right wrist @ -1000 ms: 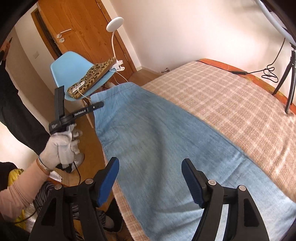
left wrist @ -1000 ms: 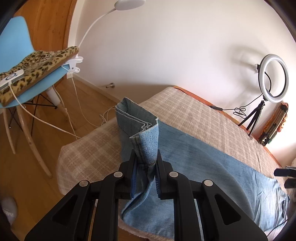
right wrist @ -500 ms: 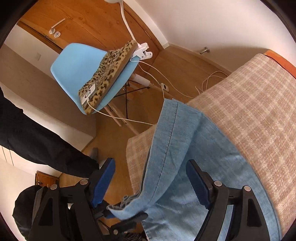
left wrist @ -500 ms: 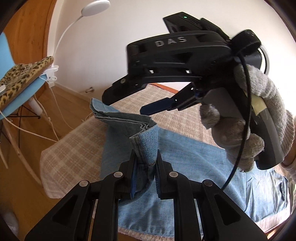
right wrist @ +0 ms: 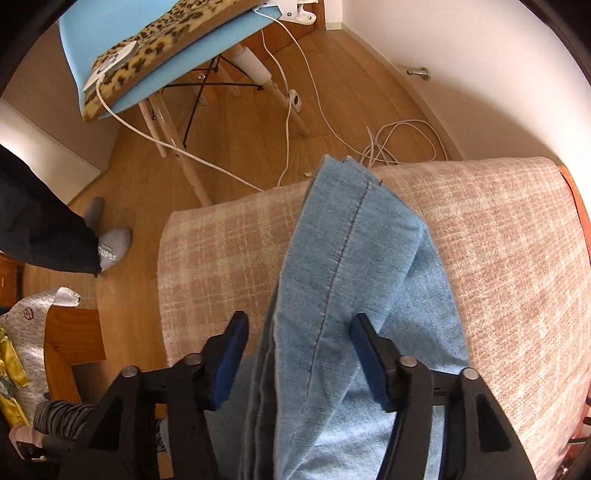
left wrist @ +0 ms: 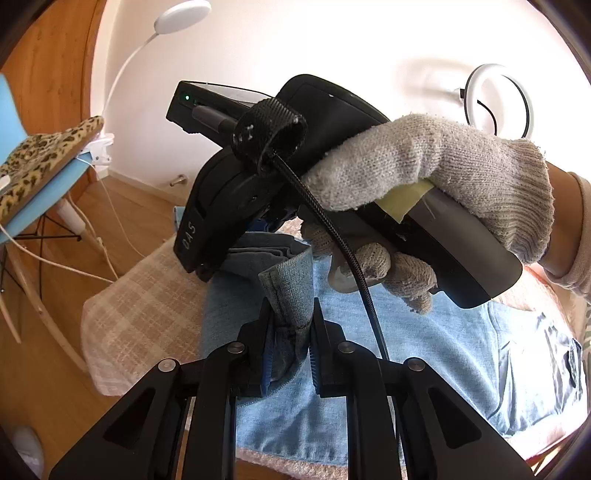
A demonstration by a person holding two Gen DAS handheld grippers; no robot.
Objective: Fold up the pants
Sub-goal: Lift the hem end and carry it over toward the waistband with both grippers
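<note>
Light blue denim pants [left wrist: 461,354] lie along a bed with a beige plaid cover [left wrist: 140,314]. My left gripper [left wrist: 291,325] is shut on a bunched corner of the leg-hem end and holds it lifted above the bed. In the right wrist view the lifted hem end [right wrist: 343,266] runs up between the fingers of my right gripper [right wrist: 299,332], whose jaws stand open on either side of the cloth. In the left wrist view the right gripper's body and the gloved hand [left wrist: 424,177] holding it fill the middle, just beyond the lifted hem.
A blue chair [right wrist: 155,55] with a leopard-print cushion [right wrist: 155,48] stands on the wooden floor past the bed's end, with white cables [right wrist: 399,144] trailing. A ring light [left wrist: 495,99] stands at the far wall. A white lamp [left wrist: 181,18] is clipped to the chair.
The right gripper has swung over from the pants' middle to the lifted hem end, now straddling the cloth with open jaws. The left gripper keeps its hold, the hem staying raised.
</note>
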